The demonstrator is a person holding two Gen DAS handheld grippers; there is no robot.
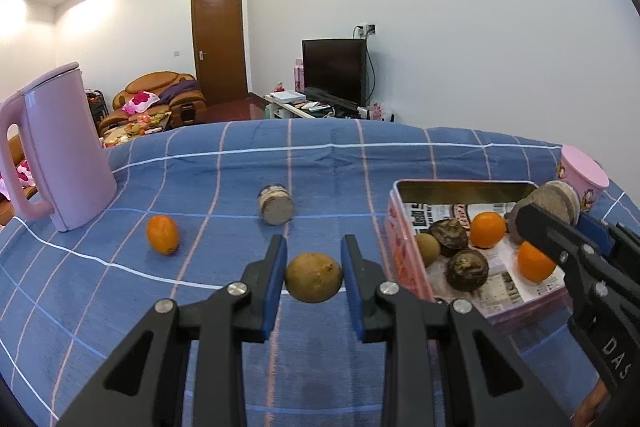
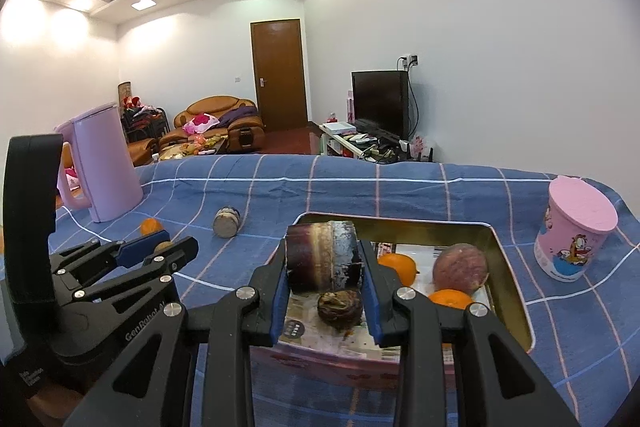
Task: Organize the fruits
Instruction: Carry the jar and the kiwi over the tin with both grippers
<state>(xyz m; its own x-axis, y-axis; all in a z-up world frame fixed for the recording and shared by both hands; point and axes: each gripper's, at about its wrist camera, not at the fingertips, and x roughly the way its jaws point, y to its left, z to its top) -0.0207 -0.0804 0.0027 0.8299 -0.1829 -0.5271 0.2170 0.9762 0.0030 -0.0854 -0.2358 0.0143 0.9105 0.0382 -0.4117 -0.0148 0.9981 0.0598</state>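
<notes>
While left gripper (image 1: 314,277) jaws clamp brown fruit (image 1: 314,277), "GenRobot AI"-marked; right gripper (image 2: 325,291) grips cane piece (image 2: 323,257)

Checked blue cloth (image 1: 240,307) – kettle (image 1: 60,155), orange (image 1: 162,235), tin (image 2: 508,267)

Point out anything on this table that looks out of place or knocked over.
The small jar lies tipped on its side on the blue cloth, apart from the tin. One orange fruit also sits loose on the cloth beside the pink kettle.
</notes>
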